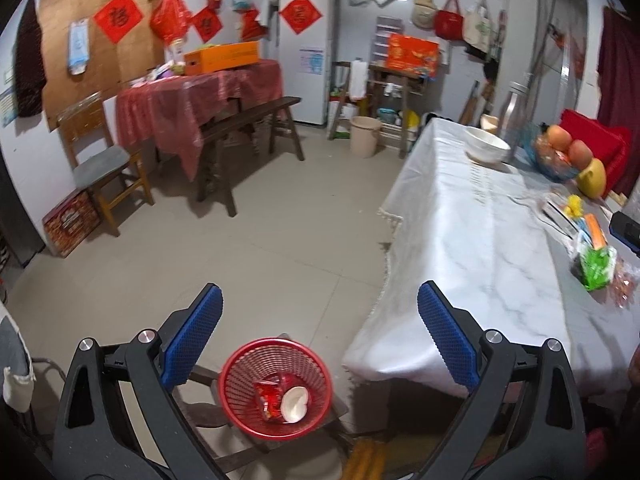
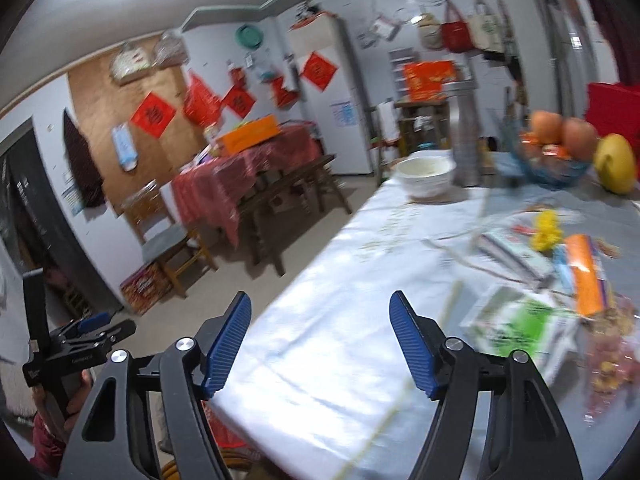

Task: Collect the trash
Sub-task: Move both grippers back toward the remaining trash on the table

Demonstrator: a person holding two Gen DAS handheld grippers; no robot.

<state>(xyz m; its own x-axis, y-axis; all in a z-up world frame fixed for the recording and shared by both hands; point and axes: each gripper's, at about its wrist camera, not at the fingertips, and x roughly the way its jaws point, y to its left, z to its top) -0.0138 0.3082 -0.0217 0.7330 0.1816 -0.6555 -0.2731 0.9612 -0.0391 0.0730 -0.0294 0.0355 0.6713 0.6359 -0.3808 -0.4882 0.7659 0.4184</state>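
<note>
Grey tiled floor (image 1: 288, 248), long table (image 1: 472, 240) under white cloth at right. Below the left gripper (image 1: 320, 336), jaws wide apart and empty: red mesh basket (image 1: 240, 392) on a wooden stool, holding a red wrapper (image 1: 269, 396) and a white crumpled piece (image 1: 295, 401). Over the cloth, right gripper (image 2: 320, 344), jaws also apart, nothing between. More wrappers, green packet (image 2: 524, 324) among them, near the table's right edge; white bowl (image 2: 426, 174) and fruit basket (image 2: 556, 168) farther back.

Left wrist over basket (image 1: 276, 388), both facing table (image 2: 320, 340)
</note>
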